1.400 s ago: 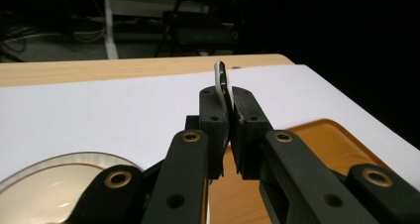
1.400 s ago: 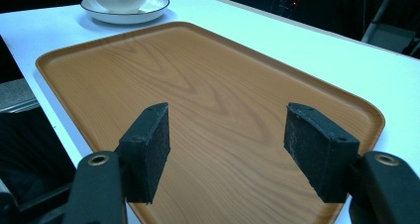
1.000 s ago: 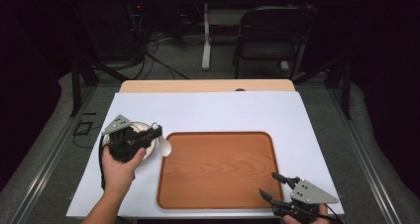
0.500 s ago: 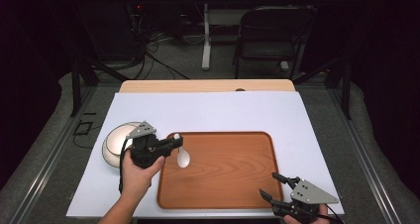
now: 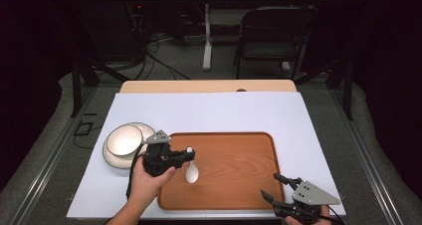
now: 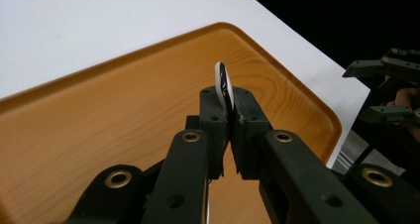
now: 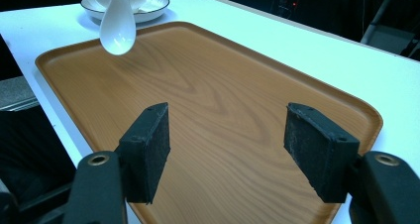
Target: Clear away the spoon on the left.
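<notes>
High view: fixed overhead, looks forward and down, whole table (image 5: 209,110) in frame. Both gripper views sit low and close, looking along their own jaws – shared ground is the wooden tray (image 5: 234,158) (image 6: 99,110) (image 7: 213,90), seen from opposite ends.

The left gripper (image 5: 188,155) is matte black, its two jaws built from flat linkage bars pinned with brass-ringed rivets and small dark screws. Each jaw ends in a blocky black pad with screw holes in its face. A grey three-cornered plate sits on top of the body, and a black cable trails from it. The right gripper (image 5: 273,187) is the same make: black bars, rough-faced rectangular pads, a grey three-cornered plate dotted with small holes. Both forearms are bare, without sleeves.
</notes>
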Tool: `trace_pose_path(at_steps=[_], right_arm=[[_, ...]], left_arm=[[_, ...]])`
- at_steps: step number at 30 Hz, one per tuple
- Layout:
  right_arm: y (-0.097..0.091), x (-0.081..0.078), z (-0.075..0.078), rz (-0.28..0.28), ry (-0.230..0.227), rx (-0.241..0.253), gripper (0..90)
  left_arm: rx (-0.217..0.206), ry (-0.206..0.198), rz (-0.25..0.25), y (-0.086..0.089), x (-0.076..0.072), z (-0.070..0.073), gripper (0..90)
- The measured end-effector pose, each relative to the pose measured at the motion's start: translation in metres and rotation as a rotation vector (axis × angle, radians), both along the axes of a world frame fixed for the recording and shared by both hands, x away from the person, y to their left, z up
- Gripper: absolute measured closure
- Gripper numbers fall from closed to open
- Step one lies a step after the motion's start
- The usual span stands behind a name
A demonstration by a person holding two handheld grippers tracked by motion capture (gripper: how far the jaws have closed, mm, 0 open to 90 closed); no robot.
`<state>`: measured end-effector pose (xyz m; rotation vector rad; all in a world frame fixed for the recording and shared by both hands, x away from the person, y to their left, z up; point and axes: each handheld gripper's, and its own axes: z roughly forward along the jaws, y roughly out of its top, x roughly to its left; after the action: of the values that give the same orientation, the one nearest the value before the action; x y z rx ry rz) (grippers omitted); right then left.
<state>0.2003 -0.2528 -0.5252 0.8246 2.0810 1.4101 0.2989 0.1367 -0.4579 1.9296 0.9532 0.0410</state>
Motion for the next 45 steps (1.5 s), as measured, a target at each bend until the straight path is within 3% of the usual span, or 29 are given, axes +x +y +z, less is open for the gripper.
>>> trace_pose_path(at_steps=[10,17,25,29,38,45], right_arm=[[0.000,0.001,0.000,0.003,0.003,-0.001,34.3],[0.000,0.001,0.000,0.002,0.006,-0.001,34.3],[0.001,0.001,-0.001,0.003,0.007,0.001,34.3],[0.001,0.001,-0.001,0.003,0.008,0.001,34.3],[0.000,0.001,-0.001,0.003,0.010,-0.002,34.3],[0.000,0.001,-0.001,0.005,0.015,-0.004,34.3]], left_arm=[[0.006,0.114,-0.004,-0.003,0.011,-0.016,84.8],[0.015,0.181,0.043,-0.002,0.022,-0.025,84.8],[0.050,0.207,0.108,-0.006,0.035,-0.026,83.1],[0.087,0.219,0.145,-0.009,0.043,-0.029,81.5],[0.087,0.304,0.178,-0.013,0.064,-0.045,79.4],[0.070,0.348,0.205,-0.010,0.073,-0.059,77.6]])
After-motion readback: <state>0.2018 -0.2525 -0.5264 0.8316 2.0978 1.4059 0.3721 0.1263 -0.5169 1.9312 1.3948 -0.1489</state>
